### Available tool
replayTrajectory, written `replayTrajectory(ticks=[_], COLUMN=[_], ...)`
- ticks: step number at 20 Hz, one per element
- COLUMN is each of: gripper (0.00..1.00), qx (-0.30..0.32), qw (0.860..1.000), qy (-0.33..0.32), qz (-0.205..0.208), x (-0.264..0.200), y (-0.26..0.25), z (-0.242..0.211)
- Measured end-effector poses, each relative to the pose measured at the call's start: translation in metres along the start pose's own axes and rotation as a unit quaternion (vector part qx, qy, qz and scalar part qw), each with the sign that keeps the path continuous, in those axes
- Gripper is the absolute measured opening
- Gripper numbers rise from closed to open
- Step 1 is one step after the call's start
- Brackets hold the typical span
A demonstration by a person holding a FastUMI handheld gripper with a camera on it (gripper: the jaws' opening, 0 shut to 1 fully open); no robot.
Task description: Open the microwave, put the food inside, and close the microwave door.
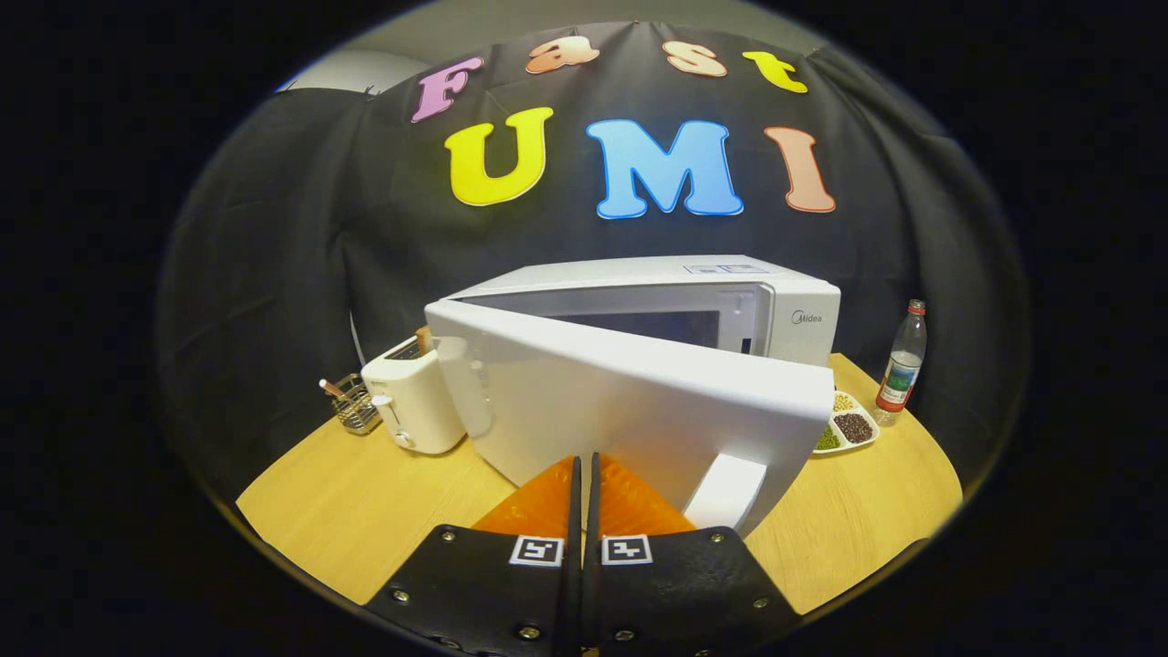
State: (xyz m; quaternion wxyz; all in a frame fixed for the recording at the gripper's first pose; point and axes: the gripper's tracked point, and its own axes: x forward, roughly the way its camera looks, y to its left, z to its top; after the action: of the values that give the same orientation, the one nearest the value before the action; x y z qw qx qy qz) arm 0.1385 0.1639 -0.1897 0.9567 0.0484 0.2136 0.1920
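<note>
- Microwave point(785, 315) sits on the wooden table point(365, 511); its door point(639, 411) hangs partly open, swung toward the gripper.
- Gripper point(584, 474): fingers pressed together, nothing pinched, tips at the door's outer face.
- Door looks rigid, smooth and slick, light on its hinge; a flat push near the free edge by the handle point(727, 491) should move it.
- Toaster point(412, 394) stands just beside the hinge side.

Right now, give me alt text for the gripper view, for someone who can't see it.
A white microwave sits on a wooden table with its door swung partly open toward the camera, and the closed gripper is right up against the door's outer face. A toaster stands to its left, a bottle and snack dish to its right.
</note>
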Motion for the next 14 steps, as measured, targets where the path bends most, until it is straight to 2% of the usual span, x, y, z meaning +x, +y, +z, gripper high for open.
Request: replayTrajectory(ticks=[14], gripper=[0.01], qx=[0.019], qw=[0.998], qy=[-0.009], qz=[-0.06], x=[0.076], y=[-0.049], z=[0.033])
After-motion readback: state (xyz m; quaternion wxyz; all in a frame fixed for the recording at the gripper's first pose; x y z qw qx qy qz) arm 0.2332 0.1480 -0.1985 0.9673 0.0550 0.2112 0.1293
